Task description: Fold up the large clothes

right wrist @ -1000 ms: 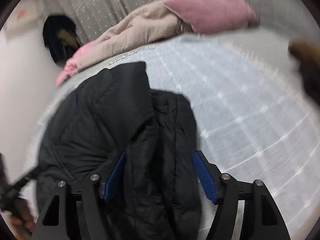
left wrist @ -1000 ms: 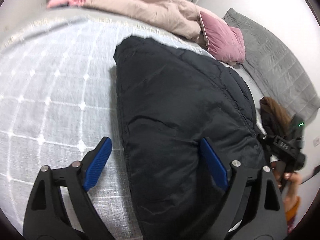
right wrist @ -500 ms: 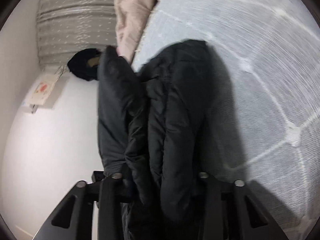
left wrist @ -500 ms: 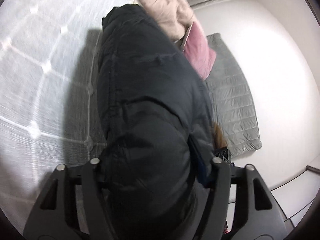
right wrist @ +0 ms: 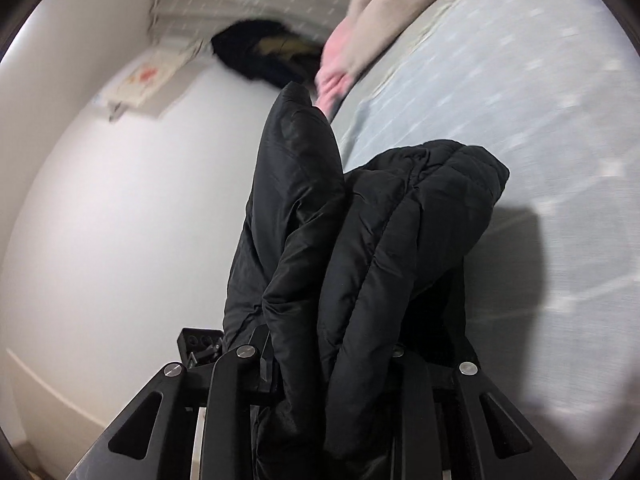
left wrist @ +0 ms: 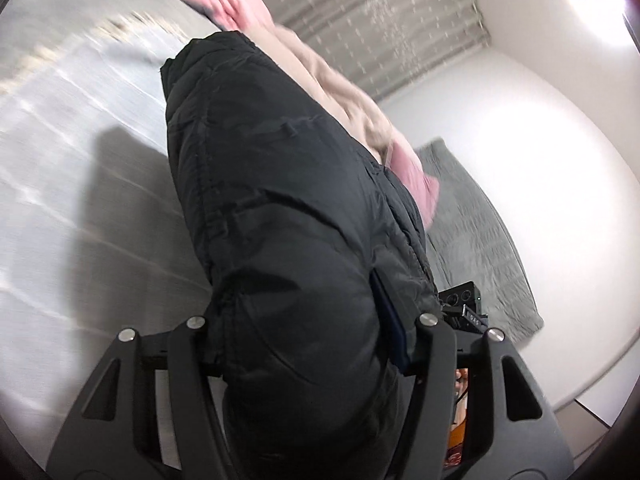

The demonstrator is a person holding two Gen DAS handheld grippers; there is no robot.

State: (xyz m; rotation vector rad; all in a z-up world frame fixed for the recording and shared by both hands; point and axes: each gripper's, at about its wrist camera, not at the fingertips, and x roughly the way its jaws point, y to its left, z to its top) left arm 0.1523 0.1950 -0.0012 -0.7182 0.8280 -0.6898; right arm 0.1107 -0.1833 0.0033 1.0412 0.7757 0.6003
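Note:
A black puffer jacket (left wrist: 280,200) hangs lifted over the pale checked bed (left wrist: 60,200), its far end still on the cover. My left gripper (left wrist: 304,320) is shut on a thick bunch of it; only the right blue pad (left wrist: 390,320) shows, pressed into the fabric. In the right wrist view the jacket (right wrist: 380,240) drapes in folds from my right gripper (right wrist: 320,352), which is shut on another bunch, both pads buried in cloth. The two grippers hold the jacket close together; part of the other gripper (left wrist: 464,304) shows just right of the left one.
A beige and pink garment (left wrist: 320,72) lies along the far side of the bed, with a pink pillow (left wrist: 412,176) and a grey quilt (left wrist: 472,232) beyond it. Curtains (left wrist: 380,12) hang behind. A dark heap (right wrist: 264,52) sits by the white wall.
Both grippers went from open around the flat jacket to shut on it, then lifted and swung it sideways. The jacket now hangs bunched above the bed.

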